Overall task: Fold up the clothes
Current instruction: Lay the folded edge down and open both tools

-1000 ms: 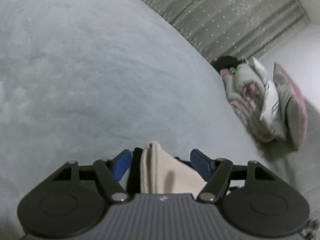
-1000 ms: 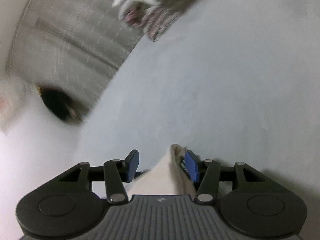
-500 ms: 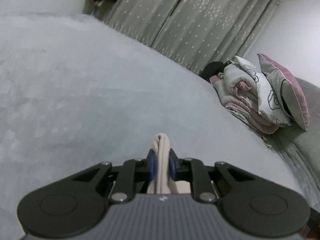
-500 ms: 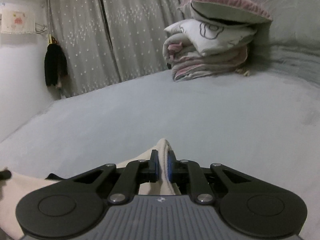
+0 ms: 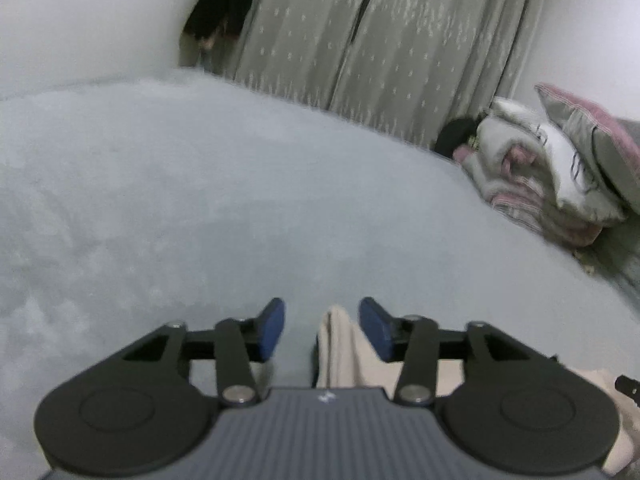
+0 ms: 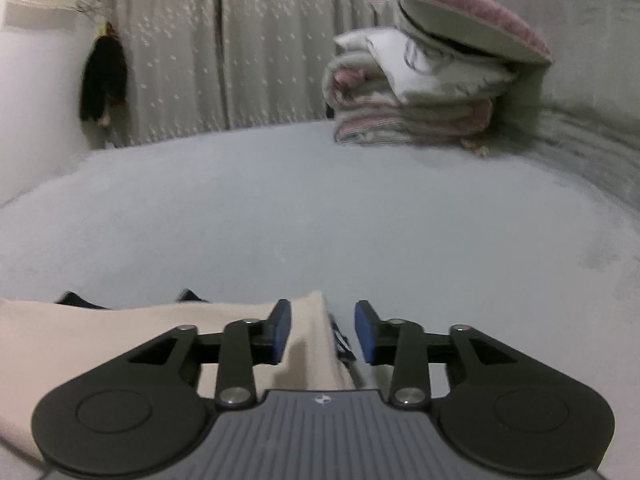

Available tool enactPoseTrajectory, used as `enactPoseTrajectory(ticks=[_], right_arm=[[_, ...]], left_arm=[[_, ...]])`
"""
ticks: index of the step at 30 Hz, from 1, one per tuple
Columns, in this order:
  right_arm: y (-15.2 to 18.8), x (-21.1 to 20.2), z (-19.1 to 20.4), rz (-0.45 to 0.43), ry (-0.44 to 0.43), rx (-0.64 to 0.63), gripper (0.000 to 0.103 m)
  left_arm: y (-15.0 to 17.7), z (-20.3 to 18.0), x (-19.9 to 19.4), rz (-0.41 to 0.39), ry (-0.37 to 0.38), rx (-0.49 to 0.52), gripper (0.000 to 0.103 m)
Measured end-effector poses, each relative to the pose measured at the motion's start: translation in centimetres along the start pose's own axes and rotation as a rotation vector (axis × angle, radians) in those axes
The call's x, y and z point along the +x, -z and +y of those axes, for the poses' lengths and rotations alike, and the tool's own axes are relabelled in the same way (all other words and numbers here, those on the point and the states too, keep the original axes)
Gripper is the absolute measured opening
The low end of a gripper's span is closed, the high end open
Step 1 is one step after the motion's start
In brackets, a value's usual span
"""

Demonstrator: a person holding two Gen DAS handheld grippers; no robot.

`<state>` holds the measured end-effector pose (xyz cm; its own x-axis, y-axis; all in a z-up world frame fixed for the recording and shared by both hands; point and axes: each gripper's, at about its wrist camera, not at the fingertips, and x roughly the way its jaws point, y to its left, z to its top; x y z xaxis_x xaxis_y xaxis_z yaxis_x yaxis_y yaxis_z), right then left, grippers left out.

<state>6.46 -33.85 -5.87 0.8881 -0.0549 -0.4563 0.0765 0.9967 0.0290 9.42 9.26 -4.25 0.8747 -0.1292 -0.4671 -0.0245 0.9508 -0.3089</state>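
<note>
A cream garment (image 6: 100, 340) is seen lying on the grey bed (image 6: 320, 208), stretched between the two tools. In the right wrist view its folded corner stands up between the fingers (image 6: 280, 330) of the right gripper (image 6: 322, 330), leaning against the left one; a gap is seen on the other side, and the jaws are opening. In the left wrist view the other corner of the garment (image 5: 340, 344) rises just beside the right-hand finger (image 5: 374, 330) of the left gripper (image 5: 322, 330), with bare bed showing across the rest of the gap; these jaws are opening too. Neither corner is pinched.

The step in hand is judged to be the release of a fold just laid down. A dark layer is glimpsed under the cream edge, but what it is cannot be told. Next, both tools would need to be drawn back clear of the cloth without dragging it, and a fresh edge chosen for the following fold. A pile of bedding (image 6: 420, 92) is stacked well apart at the head of the bed.
</note>
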Motion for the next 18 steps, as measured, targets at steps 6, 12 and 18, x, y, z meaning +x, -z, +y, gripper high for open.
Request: enactPoseTrajectory(ticks=[6, 12, 18], right_arm=[[1.0, -2.2, 3.8, -0.029, -0.084, -0.117, 0.049], [3.6, -2.1, 5.8, 0.029, -0.129, -0.217, 0.049], [4.3, -1.6, 2.5, 0.068, -0.163, -0.168, 0.049]], left_arm=[[1.8, -3.4, -1.8, 0.008, 0.128, 0.129, 0.055], [5.3, -4.9, -1.6, 0.077, 0.132, 0.297, 0.054], [5.4, -3.2, -2.1, 0.086, 0.121, 0.302, 0.042]])
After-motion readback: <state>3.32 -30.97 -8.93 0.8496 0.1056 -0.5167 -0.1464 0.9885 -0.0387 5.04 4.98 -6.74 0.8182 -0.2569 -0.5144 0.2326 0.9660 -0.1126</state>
